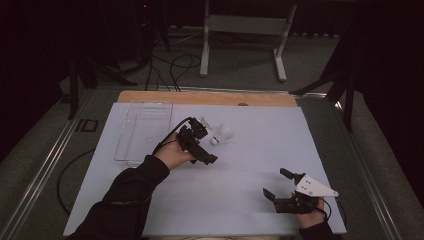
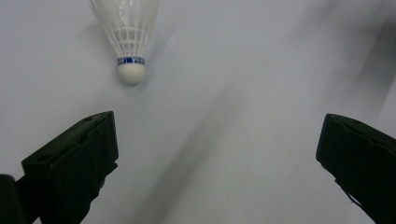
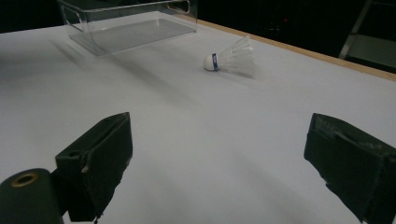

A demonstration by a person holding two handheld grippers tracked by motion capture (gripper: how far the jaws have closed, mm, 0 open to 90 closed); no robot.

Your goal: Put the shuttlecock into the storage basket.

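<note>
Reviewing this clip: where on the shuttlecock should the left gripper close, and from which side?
Probably the cork end of the shuttlecock, at the blue band. It lies on its side on the white table, cork toward the open left gripper, so come in low from the cork side, jaws straddling the cork. The feather skirt looks fragile.

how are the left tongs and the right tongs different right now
The left tongs are near the shuttlecock at the table's middle; the right tongs sit at the near right edge, far from it. The right tongs carry a grey plate on top. Both are open and empty.
</note>
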